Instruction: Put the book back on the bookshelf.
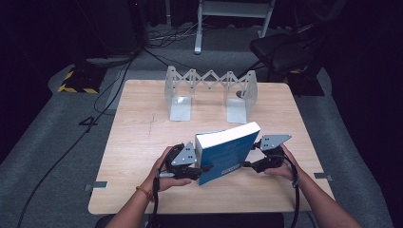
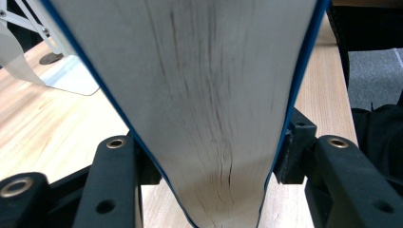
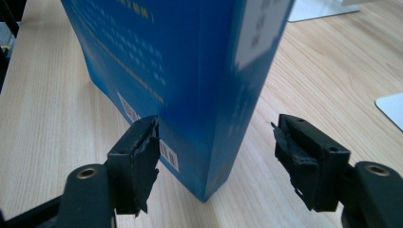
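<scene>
A thick blue book [image 1: 227, 152] stands tilted on the wooden table [image 1: 138, 142], white page edge up and toward the left. My left gripper [image 1: 204, 168] is shut on its near lower corner. In the left gripper view both pads press the blue covers on either side of the page edge [image 2: 204, 95]. My right gripper [image 1: 248, 165] is open at the book's right lower corner. In the right gripper view the spine corner of the book [image 3: 180, 61] sits between the jaws; the left pad [image 3: 140, 156] is close to the cover and the right pad [image 3: 299, 161] stands well off it.
A grey metal expanding bookend rack [image 1: 209, 92] stands at the back middle of the table; its base plate [image 2: 66, 78] lies beyond the book. A dark chair [image 1: 285, 47] and floor cables [image 1: 114, 80] lie past the table.
</scene>
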### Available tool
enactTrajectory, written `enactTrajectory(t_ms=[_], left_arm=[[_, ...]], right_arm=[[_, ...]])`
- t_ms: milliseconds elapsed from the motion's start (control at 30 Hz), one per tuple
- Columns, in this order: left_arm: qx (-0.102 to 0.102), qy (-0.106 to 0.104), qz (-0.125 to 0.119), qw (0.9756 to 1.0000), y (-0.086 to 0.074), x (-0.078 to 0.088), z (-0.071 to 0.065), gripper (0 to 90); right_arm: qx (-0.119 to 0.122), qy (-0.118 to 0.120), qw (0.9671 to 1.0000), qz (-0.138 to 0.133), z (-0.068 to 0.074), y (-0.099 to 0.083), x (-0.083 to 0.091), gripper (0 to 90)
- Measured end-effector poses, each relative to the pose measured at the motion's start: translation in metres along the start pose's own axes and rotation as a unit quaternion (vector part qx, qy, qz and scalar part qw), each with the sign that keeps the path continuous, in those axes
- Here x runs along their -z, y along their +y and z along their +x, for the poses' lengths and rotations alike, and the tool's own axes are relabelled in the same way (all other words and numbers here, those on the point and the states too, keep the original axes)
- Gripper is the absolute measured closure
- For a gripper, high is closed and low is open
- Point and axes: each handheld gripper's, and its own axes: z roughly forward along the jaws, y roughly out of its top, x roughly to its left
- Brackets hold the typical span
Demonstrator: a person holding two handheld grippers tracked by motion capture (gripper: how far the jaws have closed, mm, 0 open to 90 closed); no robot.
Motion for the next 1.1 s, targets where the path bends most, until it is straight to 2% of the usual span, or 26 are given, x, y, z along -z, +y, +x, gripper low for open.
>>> enactTrajectory(t_ms=[167,267,333,433,600,700,767,800,1000,1100], left_arm=[[-0.002,0.002,0.008,1.0,-0.005,-0.002,-0.002,49.8],[-0.001,0.001,0.016,0.9999,-0.007,-0.002,-0.003,49.9],[-0.009,0.005,0.021,0.9997,-0.008,-0.002,-0.004,50.6],[-0.014,0.01,0.025,0.9995,-0.009,-0.002,-0.005,50.6],[-0.019,0.016,0.029,0.9993,-0.01,-0.003,-0.007,50.8],[-0.014,0.025,0.027,0.9992,-0.011,-0.004,-0.007,50.9],[-0.001,0.038,0.023,0.999,-0.013,-0.004,-0.005,50.3],[0.005,0.039,0.017,0.9991,-0.015,-0.003,-0.003,48.7],[0.004,0.041,0.015,0.999,-0.016,-0.003,0.0,46.7],[0.012,0.039,0.011,0.9991,-0.018,-0.003,0.004,44.8]], right_arm=[[0.01,0.012,0.9999,0.001,0.001,0.003,-0.006,32.2],[0.017,0.019,0.9997,-0.004,0.002,0.004,-0.007,36.0],[0.021,0.02,0.9996,-0.002,0.005,0.006,-0.008,36.8],[0.023,0.017,0.9996,-0.006,0.007,0.007,-0.007,37.6],[0.022,0.03,0.9993,-0.01,0.007,0.003,0.0,43.9],[0.032,0.03,0.999,-0.004,0.009,0.003,0.003,46.7],[0.034,0.034,0.9988,-0.002,0.01,0.003,0.006,49.0],[0.04,0.039,0.9984,-0.003,0.011,0.002,0.009,51.7],[0.047,0.036,0.9983,-0.004,0.017,-0.001,0.013,53.9],[0.048,0.043,0.9979,-0.005,0.02,-0.001,0.016,55.6]])
